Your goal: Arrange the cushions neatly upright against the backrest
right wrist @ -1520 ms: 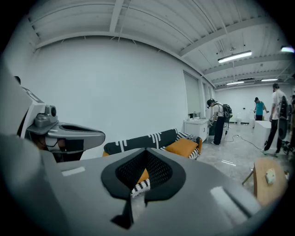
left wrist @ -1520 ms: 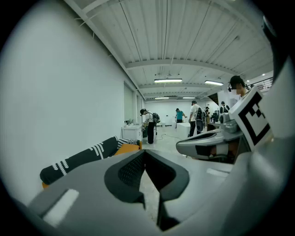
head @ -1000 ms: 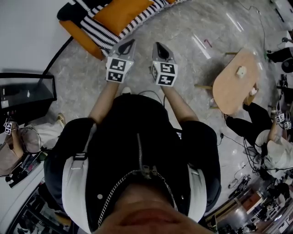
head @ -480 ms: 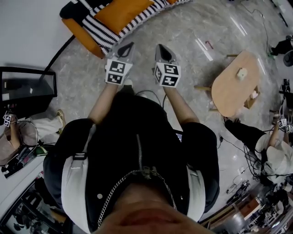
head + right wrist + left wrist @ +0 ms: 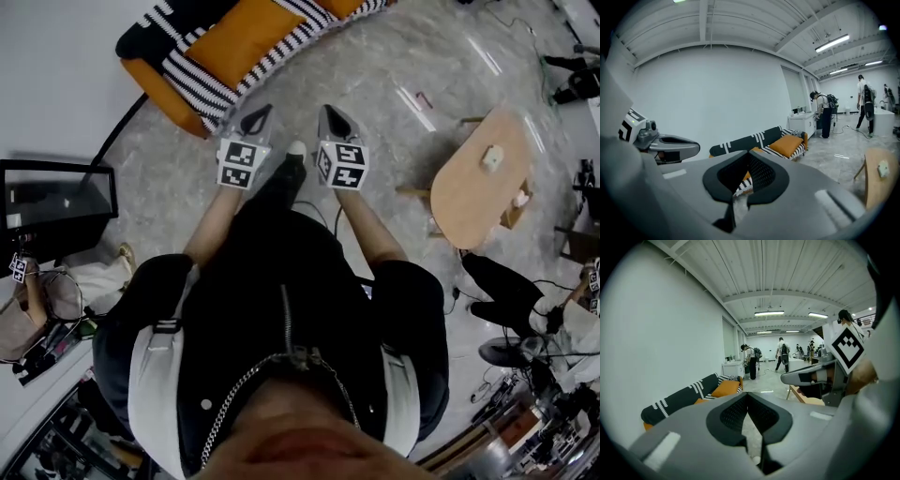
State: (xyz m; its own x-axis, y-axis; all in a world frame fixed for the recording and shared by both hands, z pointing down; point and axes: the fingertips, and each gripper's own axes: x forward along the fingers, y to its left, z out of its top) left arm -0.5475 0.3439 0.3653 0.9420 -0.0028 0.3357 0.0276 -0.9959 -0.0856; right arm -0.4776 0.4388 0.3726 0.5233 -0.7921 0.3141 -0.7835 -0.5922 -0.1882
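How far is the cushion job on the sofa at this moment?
Done: nothing visible yet. The orange cushion lies flat on the striped seat, not upright against the dark backrest. In hand: nothing; the left gripper and right gripper are both shut and empty, held over the floor short of the sofa. Left: reach the sofa, then stand the cushion upright against the backrest.

the sofa (image 5: 178, 80) stands ahead of you along the wall, with a cushion (image 5: 244, 37) lying on its seat. your left gripper (image 5: 253, 120) and right gripper (image 5: 336, 118) are side by side, apart, just before it. the table (image 5: 469, 192) stands well off to your right.
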